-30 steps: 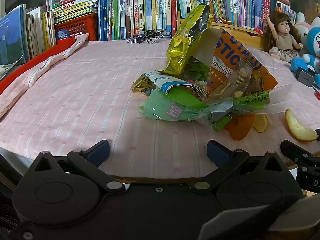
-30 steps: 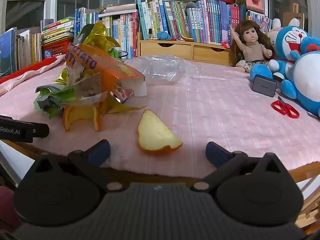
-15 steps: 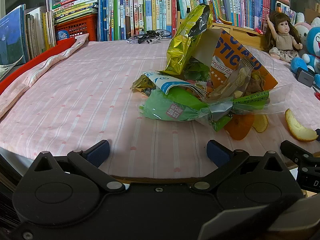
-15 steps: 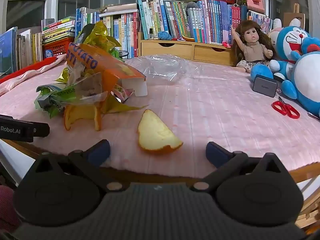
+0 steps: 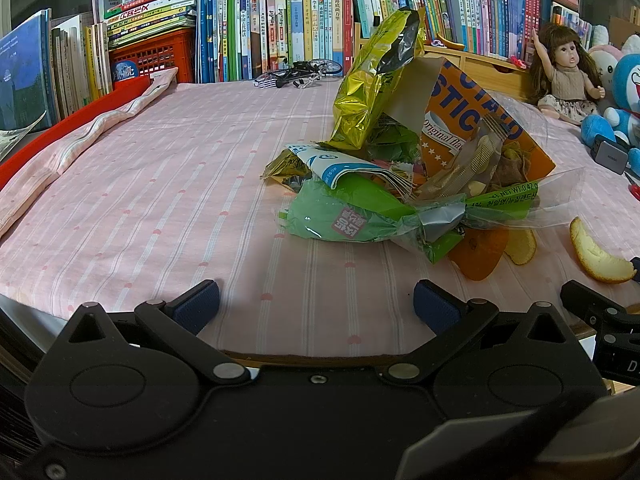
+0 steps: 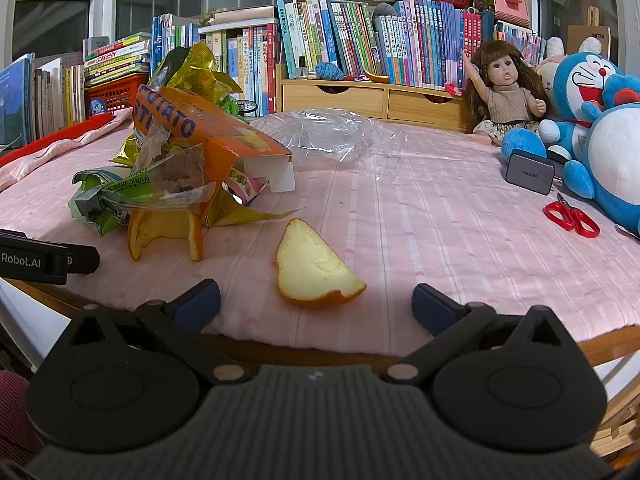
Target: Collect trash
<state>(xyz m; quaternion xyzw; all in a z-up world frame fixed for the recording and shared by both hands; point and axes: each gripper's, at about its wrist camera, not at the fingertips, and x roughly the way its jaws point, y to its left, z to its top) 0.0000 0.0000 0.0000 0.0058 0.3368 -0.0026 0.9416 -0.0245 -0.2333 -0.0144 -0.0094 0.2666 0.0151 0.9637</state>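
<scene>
Nothing has shifted since the earlier frames: both grippers sit at the near table edge exactly as before, and the trash lies where it did.

That trash pile (image 5: 416, 184) sits on the pink striped tablecloth (image 5: 152, 200), toward the middle of the table. In it, an orange potato-stick box (image 6: 208, 136) leans tilted over a gold foil bag (image 5: 372, 88), a green wrapper (image 5: 360, 220) and a clear plastic wrapper (image 6: 176, 184). Curled orange peel (image 6: 160, 232) pokes out from under the pile's near side, touching it. One loose peel piece (image 6: 316, 272) lies apart from the pile, just in front of the right gripper (image 6: 316, 304), roughly centred between its blue-padded fingers (image 6: 198, 304). A crumpled clear plastic bag (image 6: 328, 136) rests behind the pile.

The right gripper's jaws are spread wide and grasp nothing. The left gripper (image 5: 316, 306) is likewise spread wide and empty, facing the pile from the near edge.

Further out, a doll (image 6: 508, 100), blue plush toys (image 6: 592, 120), a grey charger (image 6: 530, 170) and red scissors (image 6: 572, 218) occupy the right side, with rows of books (image 6: 360, 40) along the back.
</scene>
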